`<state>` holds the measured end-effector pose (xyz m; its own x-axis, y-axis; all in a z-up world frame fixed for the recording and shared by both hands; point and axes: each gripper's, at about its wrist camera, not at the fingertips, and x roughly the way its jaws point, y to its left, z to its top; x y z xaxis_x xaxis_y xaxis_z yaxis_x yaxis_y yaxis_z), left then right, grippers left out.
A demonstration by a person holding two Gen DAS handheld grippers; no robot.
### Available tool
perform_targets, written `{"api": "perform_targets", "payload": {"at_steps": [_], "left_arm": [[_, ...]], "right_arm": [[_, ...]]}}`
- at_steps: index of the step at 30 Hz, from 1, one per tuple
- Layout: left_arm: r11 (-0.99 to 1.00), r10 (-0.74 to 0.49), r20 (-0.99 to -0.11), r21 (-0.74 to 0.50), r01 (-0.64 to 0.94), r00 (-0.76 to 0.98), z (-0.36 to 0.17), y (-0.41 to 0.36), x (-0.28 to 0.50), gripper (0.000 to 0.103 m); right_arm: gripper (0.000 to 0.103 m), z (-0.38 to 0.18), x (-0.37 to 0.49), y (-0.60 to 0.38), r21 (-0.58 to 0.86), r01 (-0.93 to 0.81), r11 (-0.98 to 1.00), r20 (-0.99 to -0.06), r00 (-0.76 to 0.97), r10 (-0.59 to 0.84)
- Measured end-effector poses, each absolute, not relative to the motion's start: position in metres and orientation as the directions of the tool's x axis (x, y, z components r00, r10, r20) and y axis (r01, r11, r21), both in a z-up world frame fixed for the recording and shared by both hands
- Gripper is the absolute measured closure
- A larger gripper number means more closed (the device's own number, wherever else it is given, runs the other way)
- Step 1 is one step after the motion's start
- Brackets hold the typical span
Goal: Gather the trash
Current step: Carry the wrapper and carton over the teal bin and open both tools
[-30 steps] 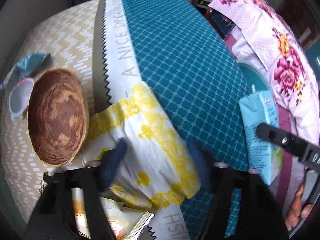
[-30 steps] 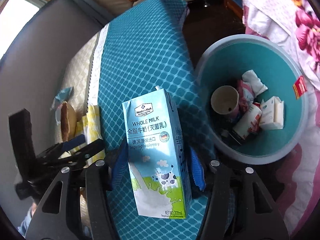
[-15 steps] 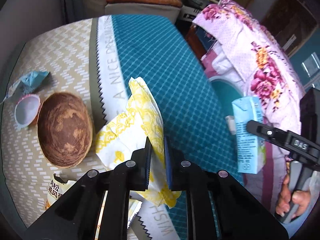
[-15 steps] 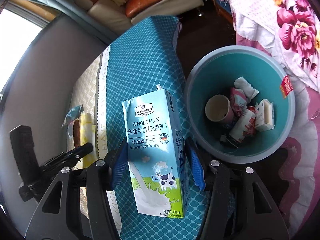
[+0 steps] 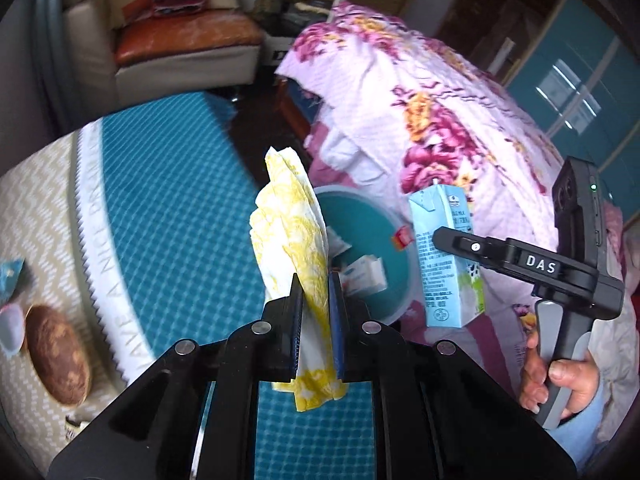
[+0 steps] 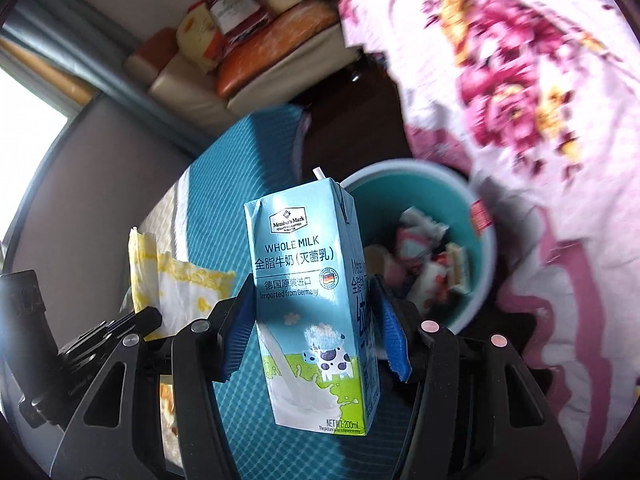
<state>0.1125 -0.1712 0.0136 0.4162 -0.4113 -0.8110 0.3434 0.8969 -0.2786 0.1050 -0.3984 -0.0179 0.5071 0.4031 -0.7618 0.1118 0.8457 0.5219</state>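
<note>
My left gripper (image 5: 314, 300) is shut on a yellow-and-white paper wrapper (image 5: 294, 232) and holds it up above the teal tablecloth, near the teal trash bin (image 5: 360, 216). My right gripper (image 6: 312, 328) is shut on a light blue whole-milk carton (image 6: 308, 280), held upright close to the bin (image 6: 476, 280), which holds several cartons and wrappers. The carton (image 5: 444, 256) and the right gripper's finger show in the left wrist view. The wrapper (image 6: 176, 280) shows in the right wrist view.
A brown round bowl (image 5: 56, 364), a small pale lid (image 5: 10, 330) and a blue wrapper (image 5: 10, 276) lie on the beige cloth at left. A floral pink quilt (image 5: 440, 112) lies behind the bin. A sofa (image 5: 180, 44) stands at the back.
My left gripper closed on the yellow wrapper, lifted it off the table and carried it toward the bin. My right gripper moved the milk carton closer to the bin.
</note>
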Motion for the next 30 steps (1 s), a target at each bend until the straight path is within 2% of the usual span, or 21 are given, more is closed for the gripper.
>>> {"api": "perform_targets", "payload": {"at_steps": [8,21,23,25,26,30], "left_arm": [[0.852,-0.461,-0.812,-0.292,0.435,0.357,-0.004,-0.238,0.134,0.090],[0.862,-0.389,-0.879,-0.242,0.445,0.276,-0.063,-0.270,0.151,0.088],[0.872,-0.369,-0.888,-0.229,0.432,0.274,-0.068,-0.269,0.155,0.076],[0.889,-0.344,-0.891,-0.208,0.408,0.295,-0.070,-0.264,0.157,0.033],[0.896,-0.334,-0.888,-0.196,0.398,0.315,-0.069,-0.261,0.157,0.024],[0.911,-0.319,-0.889,-0.191,0.366,0.329,-0.067,-0.246,0.158,0.016]], "right_arm": [[0.049,-0.020,0.106,-0.439,0.500,0.171,0.849,-0.778,0.519,0.354],[0.049,-0.046,0.120,-0.454,0.490,0.207,0.846,-0.806,0.478,0.350],[0.049,-0.048,0.123,-0.451,0.489,0.203,0.848,-0.808,0.472,0.353],[0.049,-0.049,0.126,-0.448,0.489,0.201,0.849,-0.809,0.470,0.354],[0.049,-0.049,0.126,-0.447,0.488,0.201,0.849,-0.809,0.469,0.354],[0.049,-0.052,0.128,-0.443,0.485,0.202,0.851,-0.814,0.460,0.355]]}}
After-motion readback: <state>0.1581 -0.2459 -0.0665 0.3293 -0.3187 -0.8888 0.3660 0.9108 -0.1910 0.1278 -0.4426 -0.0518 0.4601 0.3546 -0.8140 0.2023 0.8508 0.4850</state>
